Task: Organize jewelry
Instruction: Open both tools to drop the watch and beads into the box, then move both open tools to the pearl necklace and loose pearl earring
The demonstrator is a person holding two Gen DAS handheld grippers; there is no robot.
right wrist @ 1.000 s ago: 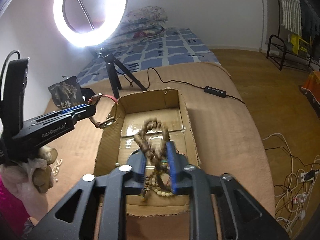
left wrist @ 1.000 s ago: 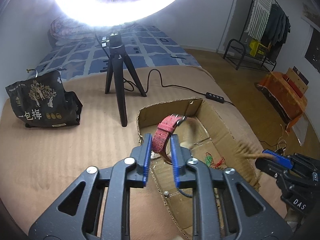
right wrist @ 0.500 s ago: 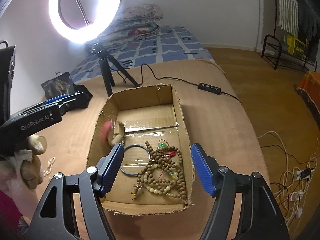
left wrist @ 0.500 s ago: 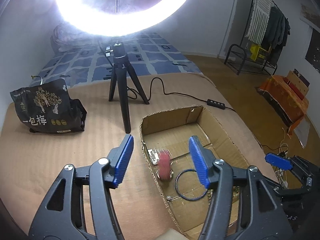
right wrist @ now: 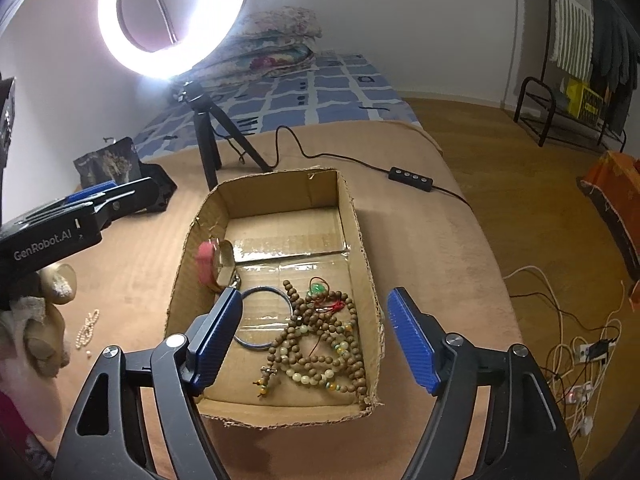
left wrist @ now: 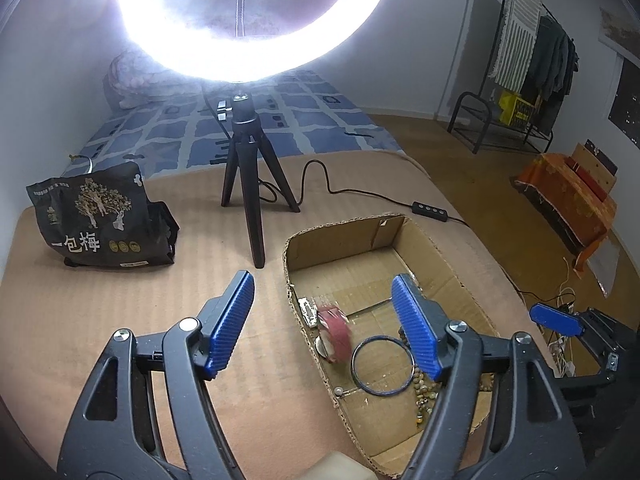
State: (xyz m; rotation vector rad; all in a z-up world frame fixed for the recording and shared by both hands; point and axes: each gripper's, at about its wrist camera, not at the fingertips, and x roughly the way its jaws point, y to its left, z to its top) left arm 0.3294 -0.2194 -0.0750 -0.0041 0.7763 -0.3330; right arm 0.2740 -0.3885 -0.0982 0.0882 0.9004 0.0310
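We held the left gripper [left wrist: 322, 326] above the left edge of the cardboard box [right wrist: 362, 240], and its jaws were opening with nothing pressed between them. The right gripper [right wrist: 314, 340] hung over the near half of the box, its jaws opening too, and they gripped nothing. Inside the box the pink watch [right wrist: 208, 262] lay against the left wall. The dark blue bangle [left wrist: 382, 366] lay flat on the bottom just beside the watch. The wooden bead strings [right wrist: 320, 340] lay in a heap near the right wall. A small pearl chain [right wrist: 88, 328] stayed outside, on the brown blanket [left wrist: 100, 312].
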